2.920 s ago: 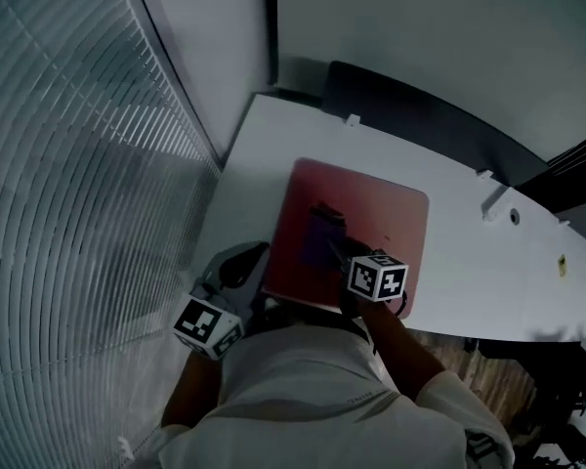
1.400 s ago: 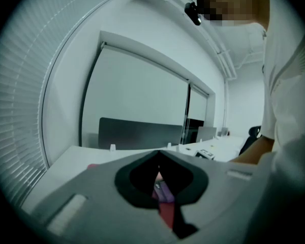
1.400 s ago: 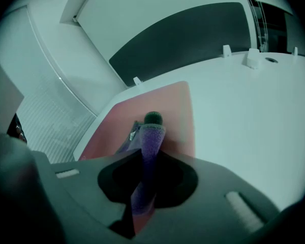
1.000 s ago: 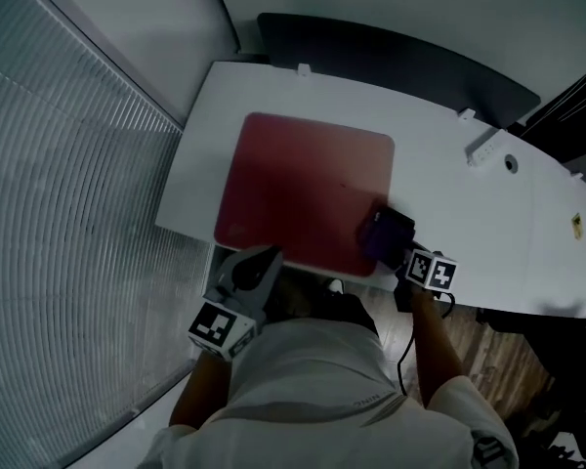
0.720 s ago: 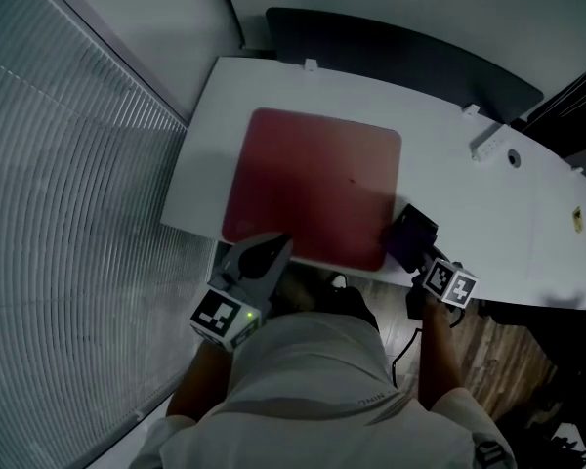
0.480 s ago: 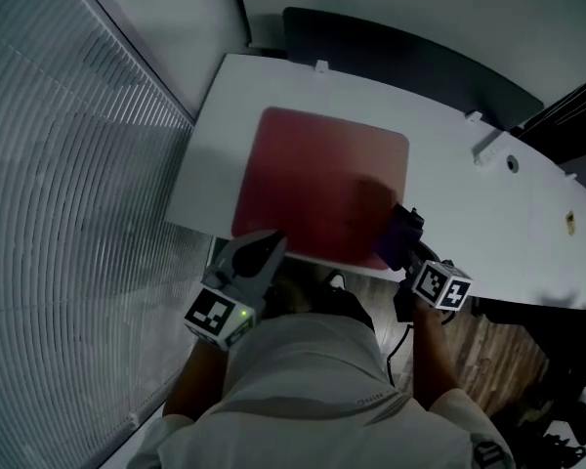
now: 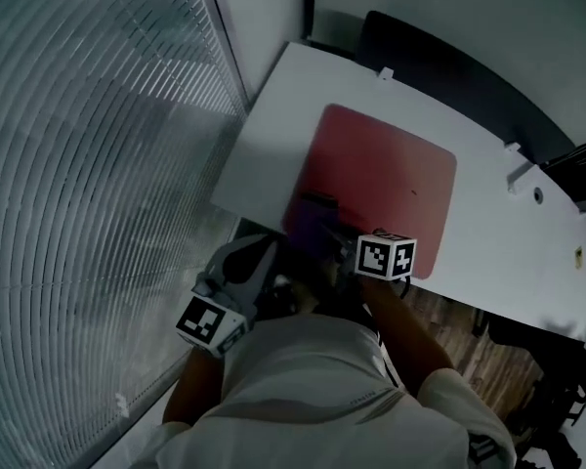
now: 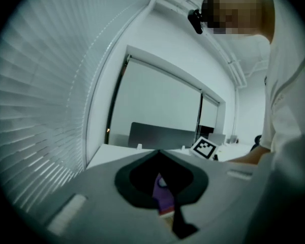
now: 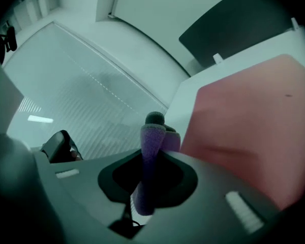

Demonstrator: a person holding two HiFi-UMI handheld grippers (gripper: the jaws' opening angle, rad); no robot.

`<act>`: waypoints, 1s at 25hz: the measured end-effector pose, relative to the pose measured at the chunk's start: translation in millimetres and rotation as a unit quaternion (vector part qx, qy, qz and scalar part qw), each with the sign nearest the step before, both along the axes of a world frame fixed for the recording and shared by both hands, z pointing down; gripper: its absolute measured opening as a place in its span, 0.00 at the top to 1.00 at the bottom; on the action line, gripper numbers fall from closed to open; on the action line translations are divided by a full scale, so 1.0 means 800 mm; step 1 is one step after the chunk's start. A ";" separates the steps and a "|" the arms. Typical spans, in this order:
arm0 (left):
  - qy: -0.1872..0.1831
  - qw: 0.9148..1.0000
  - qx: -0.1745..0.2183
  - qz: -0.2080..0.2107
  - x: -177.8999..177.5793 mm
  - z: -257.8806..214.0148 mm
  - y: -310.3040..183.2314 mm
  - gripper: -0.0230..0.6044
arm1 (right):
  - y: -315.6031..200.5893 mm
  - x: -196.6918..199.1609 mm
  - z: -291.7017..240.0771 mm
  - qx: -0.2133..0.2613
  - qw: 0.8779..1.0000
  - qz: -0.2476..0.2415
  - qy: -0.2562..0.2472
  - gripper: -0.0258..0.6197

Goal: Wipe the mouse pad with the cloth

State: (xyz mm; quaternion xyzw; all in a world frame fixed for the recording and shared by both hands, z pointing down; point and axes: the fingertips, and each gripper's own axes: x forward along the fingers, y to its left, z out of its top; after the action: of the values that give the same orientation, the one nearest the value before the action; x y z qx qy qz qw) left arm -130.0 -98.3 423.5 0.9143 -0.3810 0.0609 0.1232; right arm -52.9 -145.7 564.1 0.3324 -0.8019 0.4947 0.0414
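A red mouse pad [image 7: 386, 179] lies on the white desk [image 7: 273, 135]. My right gripper [image 7: 324, 234] is shut on a purple cloth [image 7: 311, 223] and holds it over the pad's near-left corner. In the right gripper view the cloth [image 9: 150, 156] stands pinched between the jaws of that gripper [image 9: 152, 123], with the pad [image 9: 254, 131] spread out to the right. My left gripper [image 7: 262, 250] hangs off the desk's near edge, left of the cloth, shut with nothing in it. In the left gripper view its jaws [image 8: 158, 154] meet, and the cloth [image 8: 164, 197] shows through the gap.
Window blinds [image 7: 98, 164] run along the left side. A dark partition panel [image 7: 449, 76] stands along the desk's far edge. A round cable hole [image 7: 538, 194] sits in the desk to the right of the pad. Wooden floor [image 7: 449, 311] shows below the near edge.
My right gripper has carried the cloth from the pad's near-right corner across to its near-left corner. The left gripper has stayed off the near edge. The head view has swung round.
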 end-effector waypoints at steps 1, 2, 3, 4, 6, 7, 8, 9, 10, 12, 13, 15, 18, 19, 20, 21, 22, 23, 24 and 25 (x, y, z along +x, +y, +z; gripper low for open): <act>0.000 1.000 -0.002 -0.008 -0.017 0.008 0.003 0.96 | -0.004 -0.024 0.010 -0.002 1.000 -0.008 0.001 0.89; 0.000 1.000 -0.005 -0.014 -0.032 0.016 0.006 0.96 | -0.009 -0.043 0.021 -0.004 1.000 -0.014 0.006 0.89; -0.001 1.000 -0.009 -0.018 -0.043 0.022 0.008 0.96 | -0.015 -0.057 0.033 -0.007 1.000 -0.017 0.014 0.89; -0.002 1.000 -0.015 -0.018 -0.049 0.027 0.008 0.96 | -0.022 -0.065 0.044 -0.010 0.999 -0.019 0.024 0.89; -0.002 1.000 -0.022 -0.016 -0.053 0.032 0.003 0.96 | -0.035 -0.070 0.070 -0.020 0.998 -0.021 0.051 0.89; 0.000 1.000 -0.025 -0.016 -0.055 0.034 0.001 0.96 | -0.038 -0.069 0.083 -0.026 0.997 -0.021 0.064 0.89; 0.003 0.999 -0.027 -0.016 -0.058 0.036 0.000 0.96 | -0.038 -0.067 0.096 -0.031 0.996 -0.018 0.076 0.89; 0.007 1.000 -0.027 -0.015 -0.060 0.038 0.000 0.96 | -0.037 -0.062 0.108 -0.035 0.996 -0.012 0.087 0.89; 0.010 1.000 -0.024 -0.012 -0.061 0.039 0.001 0.96 | -0.035 -0.055 0.117 -0.038 0.995 -0.003 0.096 0.89; 0.014 1.000 -0.020 -0.001 -0.055 0.039 0.001 0.96 | -0.032 -0.033 0.130 -0.043 0.993 0.015 0.112 0.89; 0.014 1.000 -0.019 0.006 -0.047 0.038 0.000 0.96 | -0.031 -0.020 0.135 -0.047 0.992 0.022 0.118 0.89; 0.013 1.000 -0.019 0.018 -0.029 0.033 -0.001 0.96 | -0.026 0.010 0.137 -0.053 0.990 0.036 0.127 0.89; 0.015 0.999 -0.017 0.040 0.005 0.023 0.005 0.96 | -0.007 0.058 0.140 -0.066 0.987 0.057 0.136 0.89; 0.018 0.999 -0.016 0.049 0.018 0.022 0.007 0.96 | 0.000 0.076 0.144 -0.071 0.985 0.064 0.140 0.89; 0.020 0.998 -0.014 0.060 0.032 0.023 0.008 0.96 | 0.008 0.094 0.150 -0.076 0.984 0.072 0.145 0.89; 0.023 0.997 -0.011 0.070 0.047 0.024 0.009 0.96 | 0.015 0.113 0.156 -0.080 0.982 0.081 0.151 0.89; 0.025 0.996 -0.009 0.081 0.062 0.026 0.010 0.96 | 0.022 0.133 0.161 -0.084 0.980 0.091 0.156 0.89; 0.028 0.995 -0.007 0.091 0.077 0.026 0.011 0.96 | 0.029 0.153 0.165 -0.088 0.978 0.101 0.160 0.89; 0.031 0.995 -0.005 0.099 0.091 0.026 0.011 0.96 | 0.036 0.174 0.167 -0.092 0.976 0.112 0.163 0.89; 0.033 0.994 -0.005 0.106 0.106 0.025 0.011 0.96 | 0.043 0.195 0.169 -0.097 0.974 0.122 0.165 0.89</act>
State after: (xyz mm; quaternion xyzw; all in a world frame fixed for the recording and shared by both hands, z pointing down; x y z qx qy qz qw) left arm -45.6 -89.3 443.8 0.9504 -0.2774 0.0453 0.1331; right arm 103.5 -111.1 699.3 0.4992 -0.6856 0.5098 0.1447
